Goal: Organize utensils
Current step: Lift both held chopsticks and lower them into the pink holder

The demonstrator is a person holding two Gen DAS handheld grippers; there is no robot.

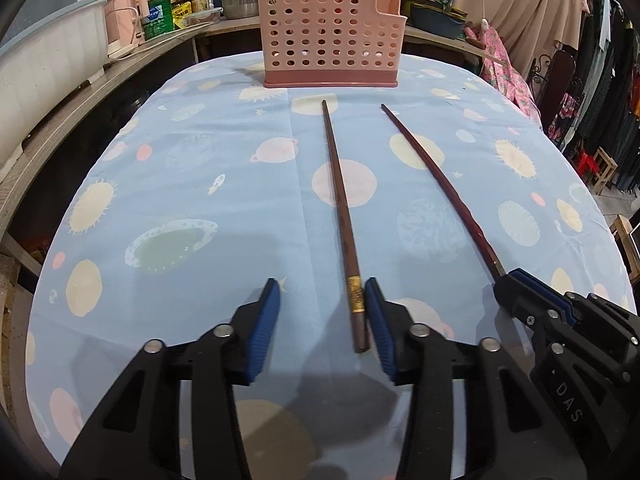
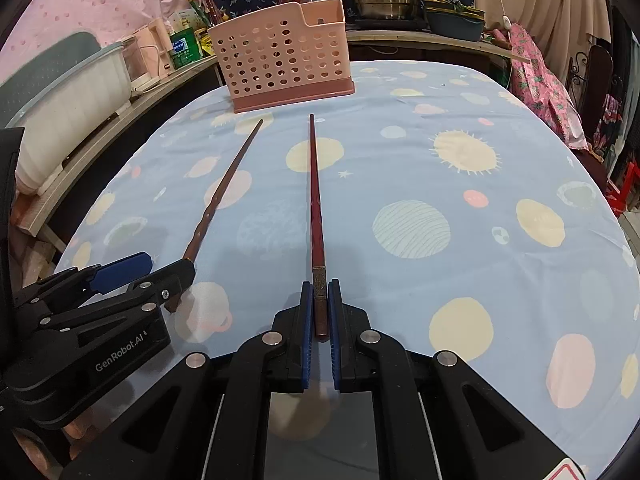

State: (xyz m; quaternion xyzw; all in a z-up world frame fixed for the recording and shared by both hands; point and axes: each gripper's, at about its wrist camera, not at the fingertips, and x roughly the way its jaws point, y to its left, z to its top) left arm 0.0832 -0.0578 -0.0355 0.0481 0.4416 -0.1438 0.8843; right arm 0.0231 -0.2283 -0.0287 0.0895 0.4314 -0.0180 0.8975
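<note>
Two dark reddish-brown chopsticks lie on the table's blue planet-print cloth, both with their long axes running from near to far, thin tips toward the pink perforated utensil holder that stands upright at the far end of the table. The left chopstick rests flat on the cloth, its thick butt end nearest the camera and its gold band level with the pads of the left gripper; its tip stops short of the holder's base, well apart from it. In the left wrist view this gripper's jaws stand partly open, spaced clearly wider than the stick: the right blue pad sits just beside or against the gold band, while the left pad is apart from it with bare cloth between, so nothing is clamped. The gripper slopes downward toward the cloth, pointing along the stick. The right chopstick also points at the holder, its tip tending a little leftward toward the other stick's tip in the right wrist view. The right gripper is closed narrow on its thick end, both blue pads pressing the banded section, the butt poking slightly back between the fingers. It too tilts downward, set just right of the left gripper, the two side by side at the near edge.
</note>
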